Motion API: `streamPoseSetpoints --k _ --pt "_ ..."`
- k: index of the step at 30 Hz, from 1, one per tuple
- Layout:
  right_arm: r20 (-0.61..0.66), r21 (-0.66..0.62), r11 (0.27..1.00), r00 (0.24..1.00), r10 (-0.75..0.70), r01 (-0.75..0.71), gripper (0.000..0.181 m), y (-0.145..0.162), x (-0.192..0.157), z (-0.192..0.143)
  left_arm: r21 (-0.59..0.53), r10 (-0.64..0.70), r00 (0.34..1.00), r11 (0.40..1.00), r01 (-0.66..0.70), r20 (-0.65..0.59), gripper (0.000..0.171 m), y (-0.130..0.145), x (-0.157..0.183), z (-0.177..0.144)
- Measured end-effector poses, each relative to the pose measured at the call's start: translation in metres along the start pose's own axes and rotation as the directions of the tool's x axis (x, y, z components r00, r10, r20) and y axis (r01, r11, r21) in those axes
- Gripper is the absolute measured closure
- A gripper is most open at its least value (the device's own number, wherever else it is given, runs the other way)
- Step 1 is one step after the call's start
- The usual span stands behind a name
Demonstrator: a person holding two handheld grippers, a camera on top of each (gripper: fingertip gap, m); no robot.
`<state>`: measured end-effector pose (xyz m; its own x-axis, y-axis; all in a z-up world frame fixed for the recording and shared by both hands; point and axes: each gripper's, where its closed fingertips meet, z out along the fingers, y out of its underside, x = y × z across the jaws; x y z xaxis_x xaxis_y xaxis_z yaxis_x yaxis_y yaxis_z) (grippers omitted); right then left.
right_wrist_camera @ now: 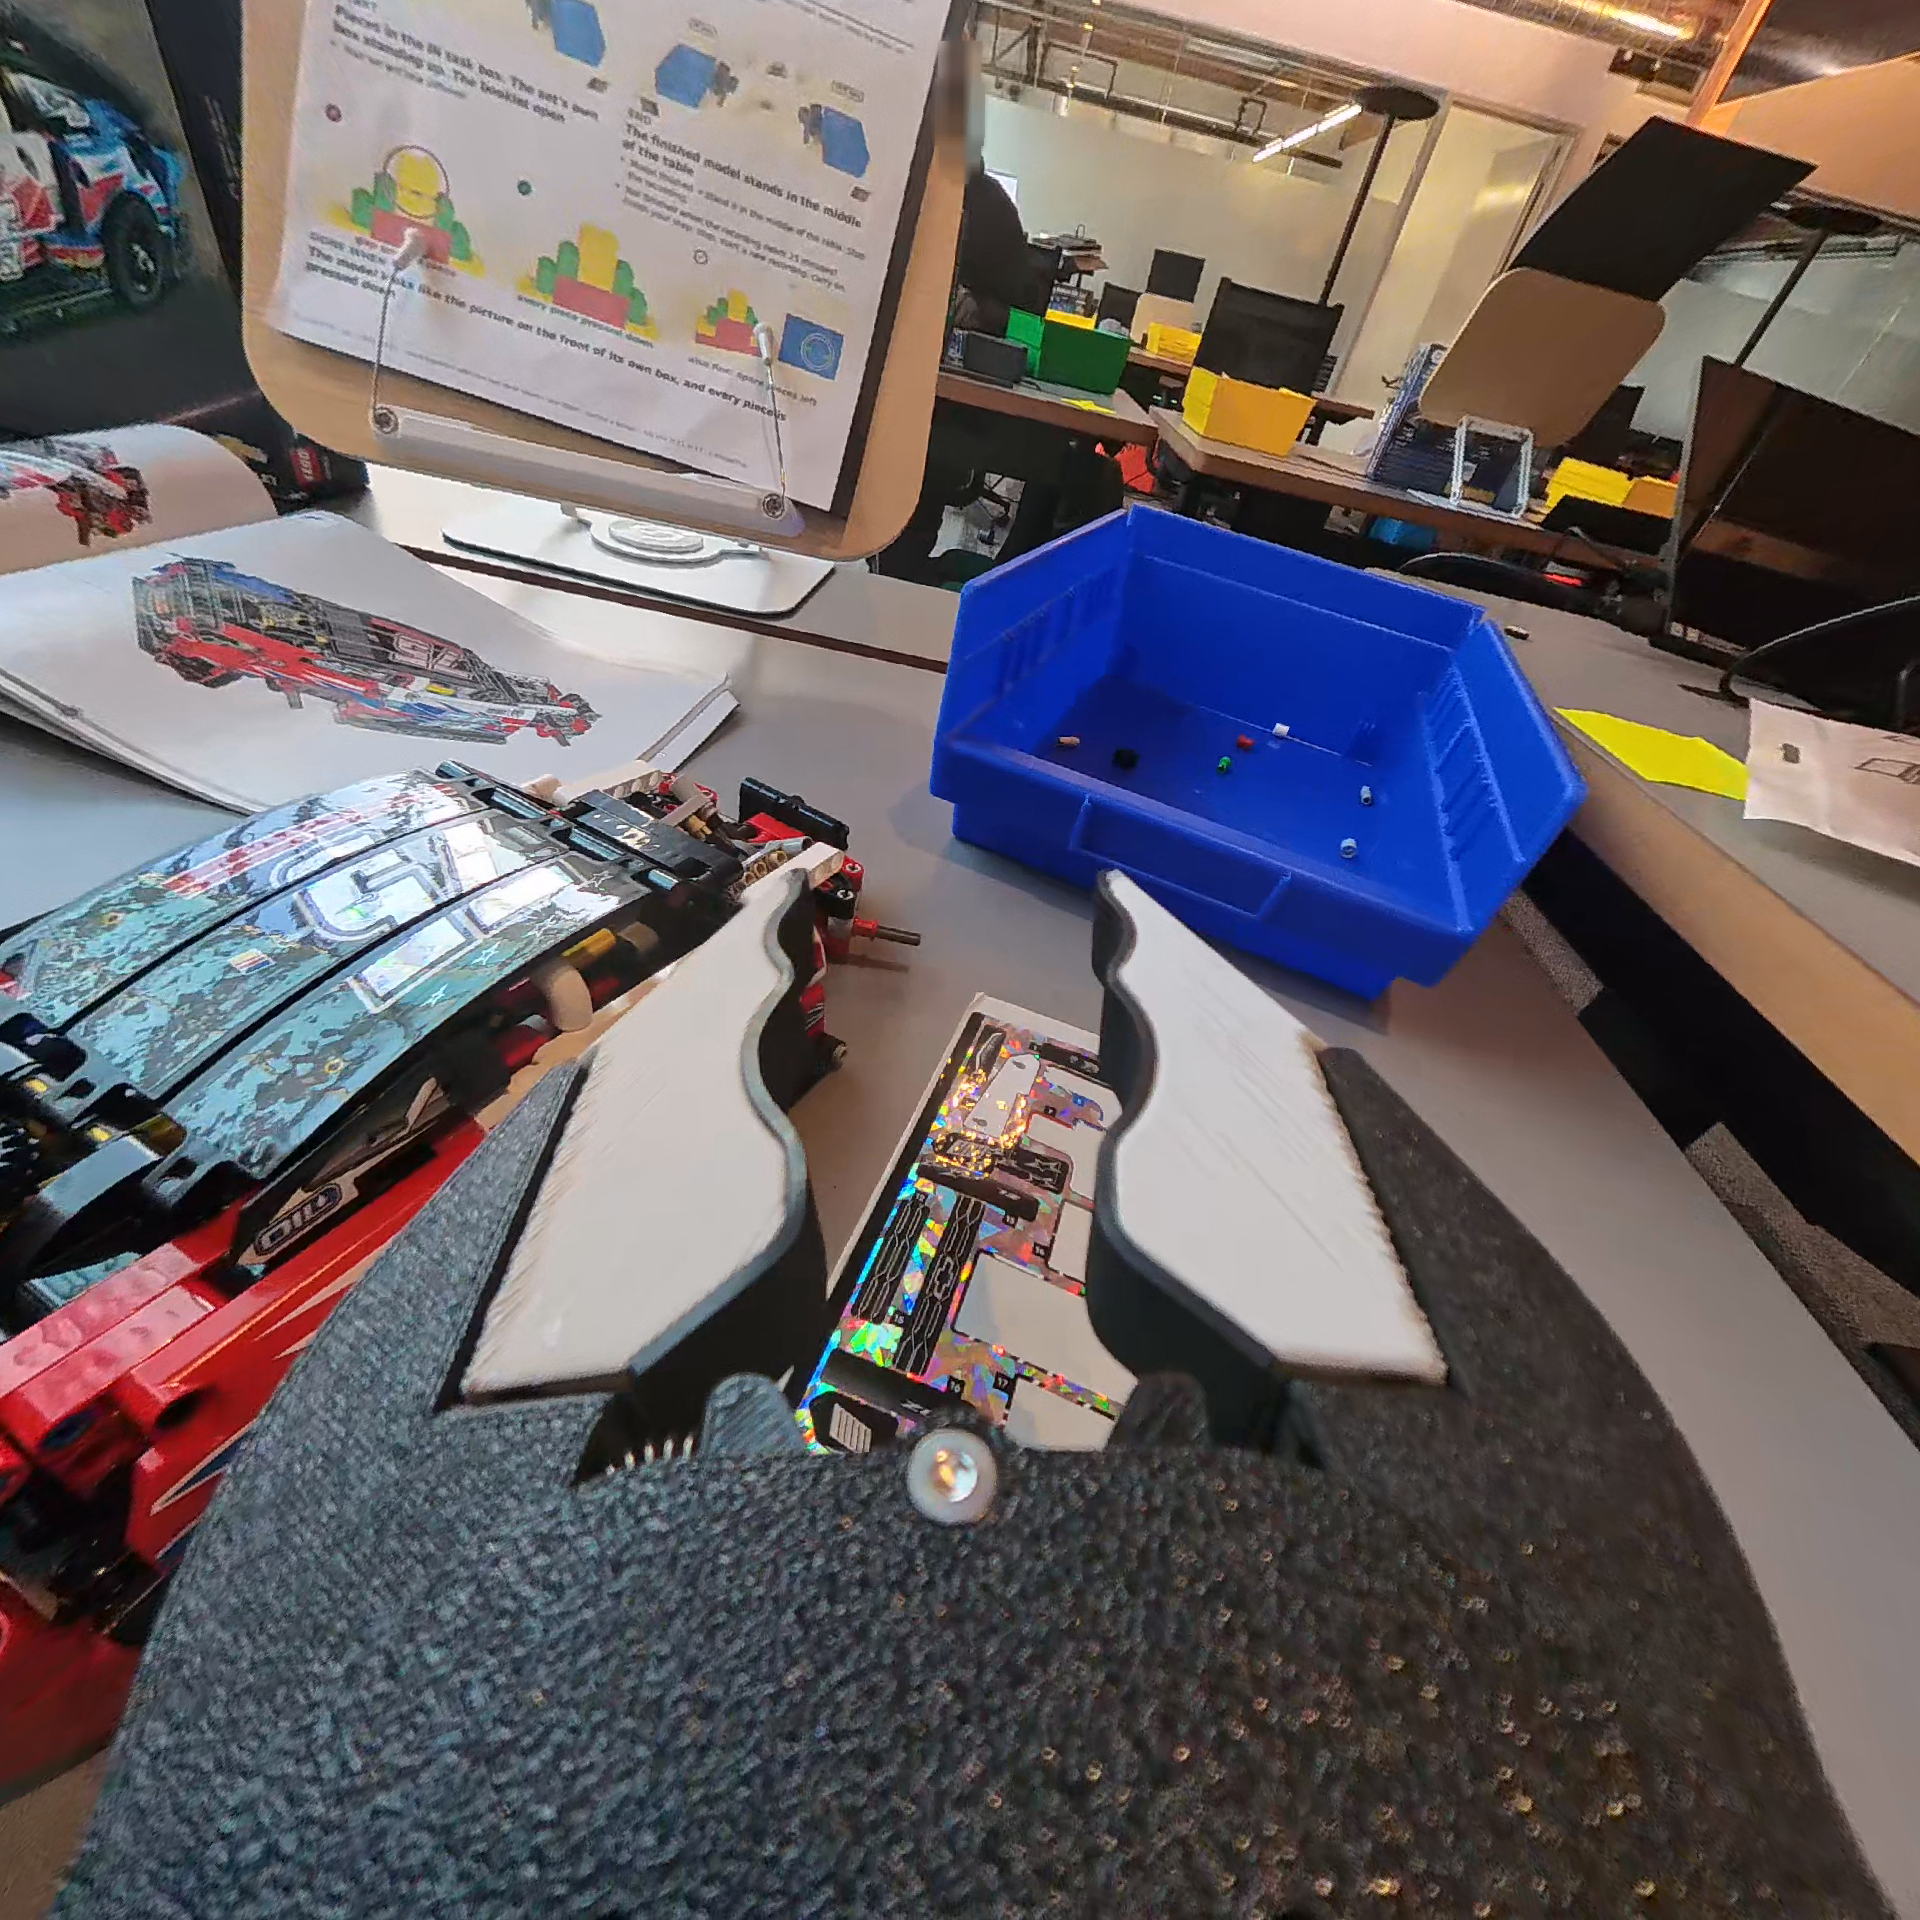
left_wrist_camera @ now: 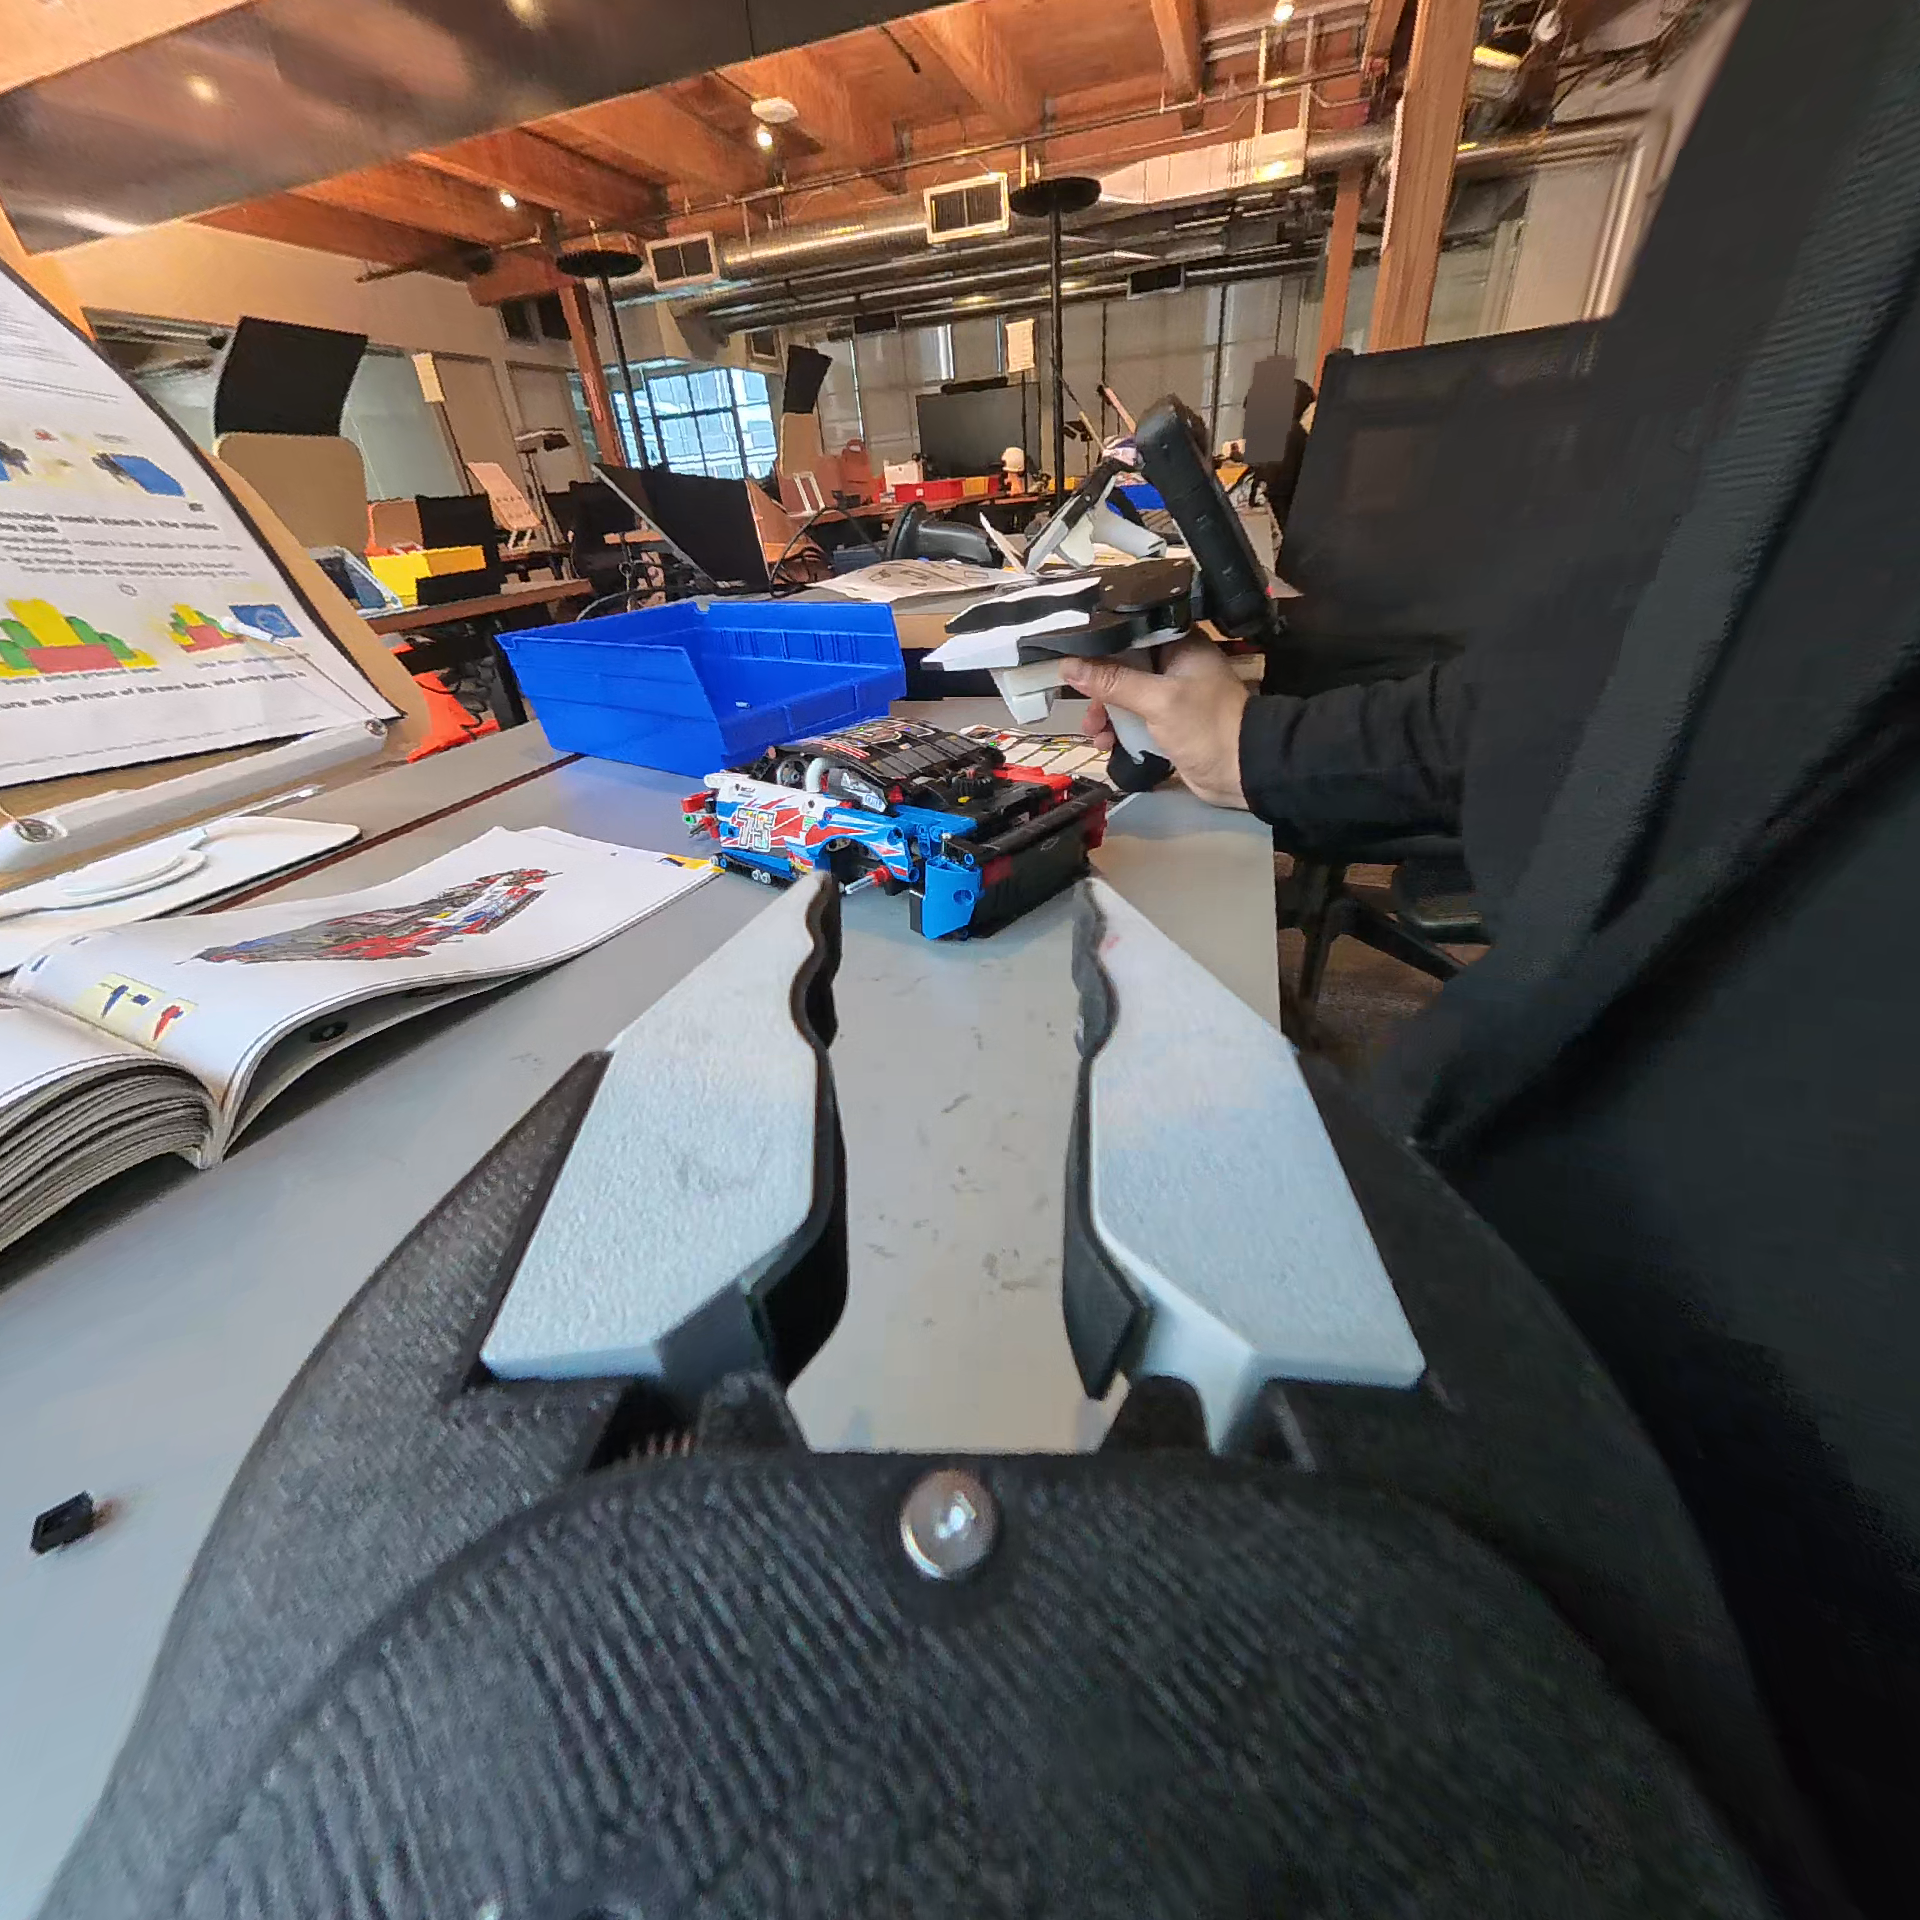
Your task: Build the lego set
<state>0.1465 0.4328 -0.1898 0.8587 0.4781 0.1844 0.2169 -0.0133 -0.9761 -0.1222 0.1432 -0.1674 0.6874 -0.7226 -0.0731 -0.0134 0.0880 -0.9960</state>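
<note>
Lego car (left_wrist_camera: 894, 821), a red, blue and black racing model with no wheels visible, sits on the grey worktop (left_wrist_camera: 956, 1101) near its right edge, between the open instruction booklet (left_wrist_camera: 343, 935) and the sticker sheet (right_wrist_camera: 977, 1226). It looks largely built, so the work left is probably small parts and decals.

The left gripper (left_wrist_camera: 956, 935) is held low over the worktop with its jaws released and nothing between them, aimed at the car's near end, probably waiting to steady it. The right gripper (right_wrist_camera: 945, 935), held by a hand (left_wrist_camera: 1164, 717) in a dark sleeve, hovers just beside the car with its jaws likewise apart and empty. It hangs directly above the sticker sheet, which suggests a decal is the next thing to be picked.

The blue bin (right_wrist_camera: 1226, 769) stands behind the car toward the far edge, its low front wall facing the person so the few small pieces (right_wrist_camera: 1236, 750) scattered on its floor can be reached. A propped sheet on a stand (right_wrist_camera: 582, 208) stands at the far left of the worktop.

Much is hidden: the right gripper's body covers the lower part of the sticker sheet, the car's left end is cut off in the right wrist view, and the bin's pieces are too small to identify. A small black piece (left_wrist_camera: 62, 1525) lies alone near the near edge.
</note>
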Motion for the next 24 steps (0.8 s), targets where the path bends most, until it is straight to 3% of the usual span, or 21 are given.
streamPoseSetpoints --k 12,24 --pt "0.105 0.056 0.998 0.994 0.027 -0.033 0.135 -0.009 -0.015 -0.008 -0.099 -0.067 0.991 0.994 0.056 -0.115 0.135 0.012 0.006 0.008" --pt "0.141 0.06 0.998 0.99 0.005 -0.014 0.136 -0.009 -0.022 -0.009 -0.147 -0.025 0.994 0.989 0.009 -0.111 0.141 0.021 0.0 0.028"
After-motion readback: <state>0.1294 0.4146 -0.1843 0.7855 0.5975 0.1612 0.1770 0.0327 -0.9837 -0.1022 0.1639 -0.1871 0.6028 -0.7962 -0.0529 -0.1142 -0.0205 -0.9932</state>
